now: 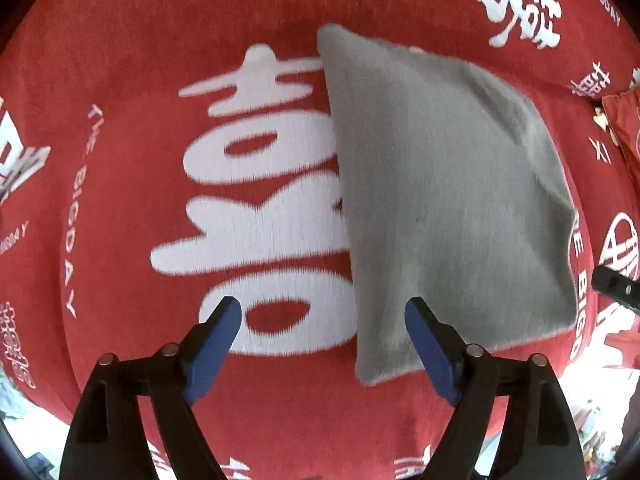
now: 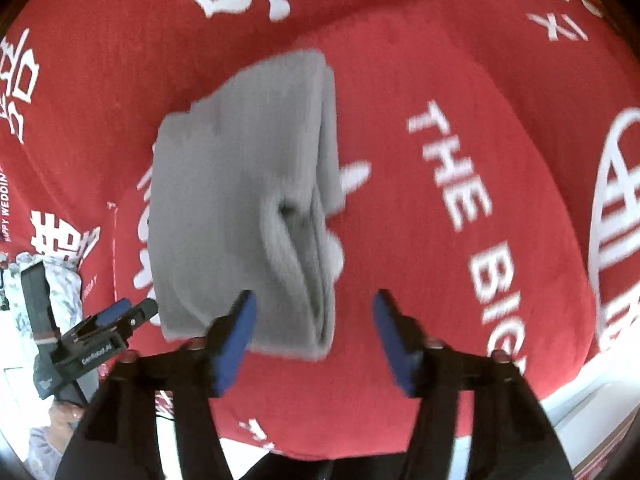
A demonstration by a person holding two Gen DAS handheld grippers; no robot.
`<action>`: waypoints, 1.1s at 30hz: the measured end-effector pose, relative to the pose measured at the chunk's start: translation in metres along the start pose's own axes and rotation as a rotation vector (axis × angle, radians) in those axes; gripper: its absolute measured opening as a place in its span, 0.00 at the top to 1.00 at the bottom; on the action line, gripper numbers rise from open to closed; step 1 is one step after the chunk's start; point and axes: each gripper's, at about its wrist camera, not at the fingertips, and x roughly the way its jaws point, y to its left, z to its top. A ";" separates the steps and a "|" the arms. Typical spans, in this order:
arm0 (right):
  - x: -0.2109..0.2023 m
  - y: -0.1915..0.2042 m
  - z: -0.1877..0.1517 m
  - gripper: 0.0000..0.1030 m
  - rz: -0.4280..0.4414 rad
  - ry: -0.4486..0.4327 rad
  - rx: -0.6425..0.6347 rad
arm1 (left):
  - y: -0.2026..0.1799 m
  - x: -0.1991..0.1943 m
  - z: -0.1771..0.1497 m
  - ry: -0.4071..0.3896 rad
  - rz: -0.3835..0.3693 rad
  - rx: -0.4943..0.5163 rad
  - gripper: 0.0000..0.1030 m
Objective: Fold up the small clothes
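A small grey garment (image 1: 444, 200) lies folded into a rough rectangle on a red blanket (image 1: 140, 80) with white characters. My left gripper (image 1: 322, 320) is open and empty, hovering over the garment's near left corner. In the right wrist view the garment (image 2: 240, 200) shows stacked folded layers along its right edge. My right gripper (image 2: 314, 312) is open and empty, just above the garment's near right corner. The left gripper also shows in the right wrist view (image 2: 120, 320), at the garment's left corner. The right gripper's tip (image 1: 616, 286) shows at the right edge of the left wrist view.
The red blanket (image 2: 480, 80) covers the whole surface, with folds at the far side. A red cushion corner (image 1: 624, 128) lies at the right. The blanket's near edge drops off to a pale floor (image 2: 580, 396). A hand in a floral sleeve (image 2: 52, 292) holds the left gripper.
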 end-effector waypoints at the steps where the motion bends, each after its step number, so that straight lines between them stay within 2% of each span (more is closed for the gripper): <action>1: 0.000 -0.001 0.006 0.36 0.003 0.001 -0.007 | 0.000 -0.001 0.003 -0.004 -0.001 -0.006 0.18; 3: 0.002 -0.003 0.020 0.36 0.009 0.006 -0.019 | 0.000 -0.002 0.010 -0.021 -0.019 -0.030 0.14; 4: 0.003 -0.004 0.026 0.36 0.013 0.010 -0.023 | -0.001 -0.002 0.014 -0.027 -0.024 -0.043 0.00; 7: 0.007 -0.007 0.038 0.35 0.025 0.021 -0.025 | -0.001 -0.004 0.025 -0.052 -0.037 -0.069 0.00; 10: 0.010 -0.010 0.047 0.27 0.037 0.032 -0.027 | -0.004 -0.003 0.036 -0.054 -0.032 -0.081 0.00; 18: 0.022 -0.016 0.075 0.27 0.102 0.055 -0.024 | 0.004 0.016 0.063 -0.008 -0.030 -0.140 0.00; 20: 0.027 -0.019 0.082 0.27 0.115 0.068 -0.018 | 0.007 0.023 0.067 0.015 -0.063 -0.152 0.00; 23: 0.035 -0.025 0.090 0.27 0.143 0.089 -0.003 | 0.009 0.025 0.071 0.007 -0.081 -0.156 0.00; 26: 0.044 -0.031 0.097 0.27 0.184 0.110 0.008 | 0.015 0.029 0.078 -0.001 -0.144 -0.160 0.00; 33: 0.071 -0.039 0.111 0.27 0.380 0.179 0.010 | 0.020 0.053 0.091 0.038 -0.326 -0.160 0.00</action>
